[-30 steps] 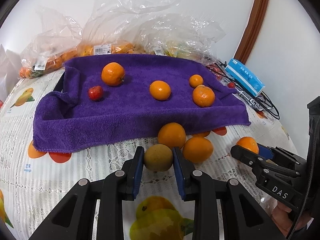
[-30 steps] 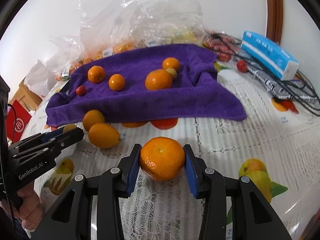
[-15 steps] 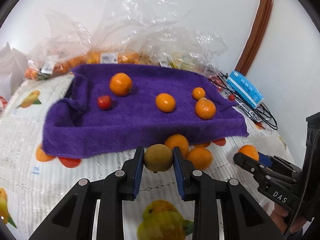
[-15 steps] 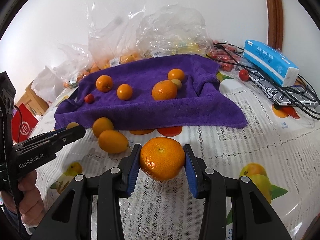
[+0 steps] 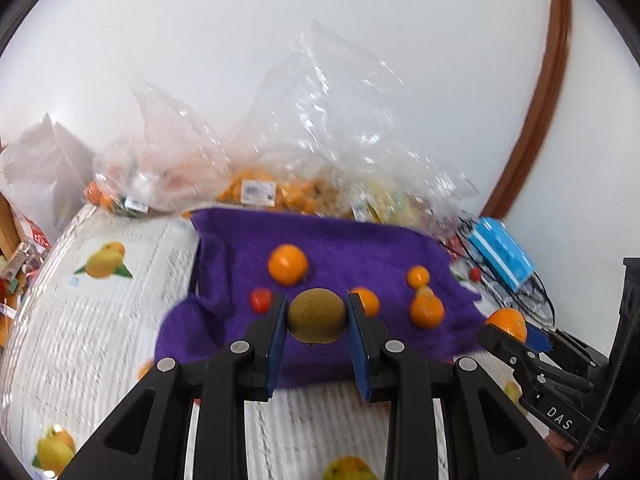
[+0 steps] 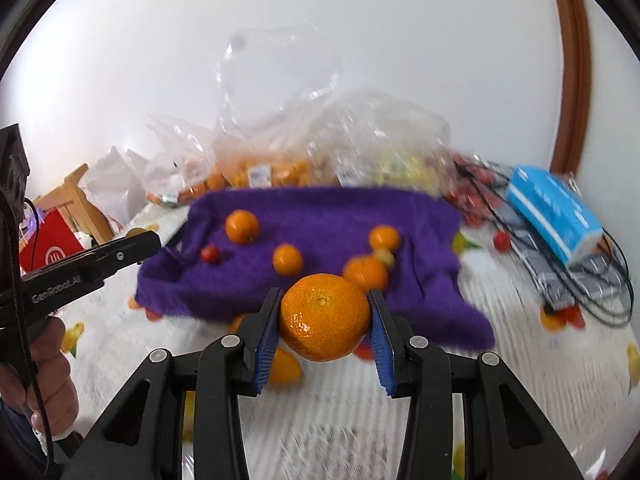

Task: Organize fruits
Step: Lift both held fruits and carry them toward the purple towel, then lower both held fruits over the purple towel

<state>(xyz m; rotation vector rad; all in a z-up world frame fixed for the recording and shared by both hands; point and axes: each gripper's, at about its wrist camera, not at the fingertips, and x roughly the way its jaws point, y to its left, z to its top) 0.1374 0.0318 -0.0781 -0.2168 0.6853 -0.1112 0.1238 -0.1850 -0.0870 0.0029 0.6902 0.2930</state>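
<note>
Fruit clamped in both grippers above the worktop (image 6: 520, 360).
Left gripper (image 5: 317, 320) jaws grip a brown-green fruit (image 5: 317, 315); right gripper (image 6: 324, 322) jaws grip a mandarin (image 6: 324, 317). Beyond lies a purple towel (image 5: 352, 240) with small fruits, then plastic bags (image 5: 320, 140).

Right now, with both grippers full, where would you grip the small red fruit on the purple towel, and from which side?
Grip the red fruit across its middle, coming down from above. It is round and sits alone on the flat towel, clear of the nearest orange, so pads fit on either side.
</note>
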